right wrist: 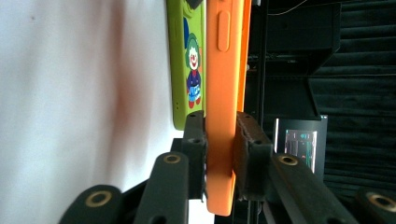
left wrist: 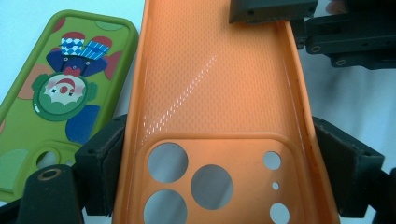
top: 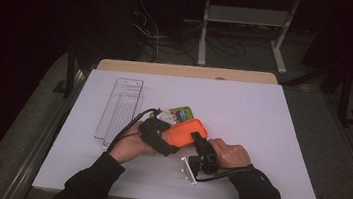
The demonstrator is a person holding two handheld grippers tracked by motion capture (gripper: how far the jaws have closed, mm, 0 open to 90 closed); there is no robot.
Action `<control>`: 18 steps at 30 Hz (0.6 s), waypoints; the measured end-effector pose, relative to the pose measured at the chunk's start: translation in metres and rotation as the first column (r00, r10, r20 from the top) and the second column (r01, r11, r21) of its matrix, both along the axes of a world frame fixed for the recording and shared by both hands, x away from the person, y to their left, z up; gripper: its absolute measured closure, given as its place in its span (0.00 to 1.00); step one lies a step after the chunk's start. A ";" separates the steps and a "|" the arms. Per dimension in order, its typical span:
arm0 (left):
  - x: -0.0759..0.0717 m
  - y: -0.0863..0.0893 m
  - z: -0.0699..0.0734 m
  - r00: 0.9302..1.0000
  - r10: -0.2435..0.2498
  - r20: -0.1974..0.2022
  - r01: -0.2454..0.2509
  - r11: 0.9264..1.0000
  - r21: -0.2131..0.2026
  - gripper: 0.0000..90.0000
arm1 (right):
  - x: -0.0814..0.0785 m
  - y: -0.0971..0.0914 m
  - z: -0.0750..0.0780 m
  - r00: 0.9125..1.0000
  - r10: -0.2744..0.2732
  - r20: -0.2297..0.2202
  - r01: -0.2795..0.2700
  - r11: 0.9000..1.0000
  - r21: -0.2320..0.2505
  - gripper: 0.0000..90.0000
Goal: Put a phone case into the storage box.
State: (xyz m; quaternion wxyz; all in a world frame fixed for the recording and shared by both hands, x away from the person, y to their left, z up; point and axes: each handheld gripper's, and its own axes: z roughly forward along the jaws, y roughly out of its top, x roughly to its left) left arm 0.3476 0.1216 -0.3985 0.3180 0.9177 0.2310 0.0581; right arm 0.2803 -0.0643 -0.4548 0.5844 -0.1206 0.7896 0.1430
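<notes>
Orange phone case [top: 187,132], centre frame above the white table [top: 261,129]: left gripper [left wrist: 219,158] clamps its camera end, right gripper [right wrist: 219,154] pinches its edge. Green clown-print case [left wrist: 60,88] beside, upper left; clear tray [top: 118,113] farther left.

No word, brand, number or sign can be read anywhere: the green phone case [left wrist: 56,88] bears just a clown picture without lettering, and the lit screen [right wrist: 300,143] in the dark background is too small to read.
</notes>
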 end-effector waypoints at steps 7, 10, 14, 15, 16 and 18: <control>-0.001 -0.001 0.000 1.000 0.005 0.006 -0.005 1.000 -0.015 0.18 | -0.001 0.001 -0.001 1.000 -0.002 0.005 0.002 1.000 -0.012 0.87; 0.000 0.001 0.000 1.000 -0.009 0.009 0.010 1.000 -0.010 0.17 | -0.002 0.001 -0.001 1.000 -0.007 0.009 0.008 1.000 -0.010 0.87; 0.000 0.003 0.001 0.999 0.008 0.031 -0.007 0.999 -0.035 0.10 | -0.002 0.002 -0.002 1.000 -0.010 0.026 0.010 1.000 -0.009 0.87; 0.000 0.004 0.002 1.000 0.011 0.026 -0.010 0.999 -0.046 0.09 | -0.002 0.002 -0.002 1.000 -0.010 0.027 0.010 1.000 -0.011 0.87; 0.001 0.005 0.003 1.000 0.010 0.029 -0.009 0.999 -0.046 0.06 | -0.002 0.002 -0.002 1.000 -0.009 0.030 0.010 1.000 -0.013 0.87; 0.000 0.005 0.004 1.000 0.021 0.017 -0.020 0.998 -0.064 0.01 | -0.001 0.001 -0.001 0.999 -0.012 0.032 0.012 1.000 -0.018 0.87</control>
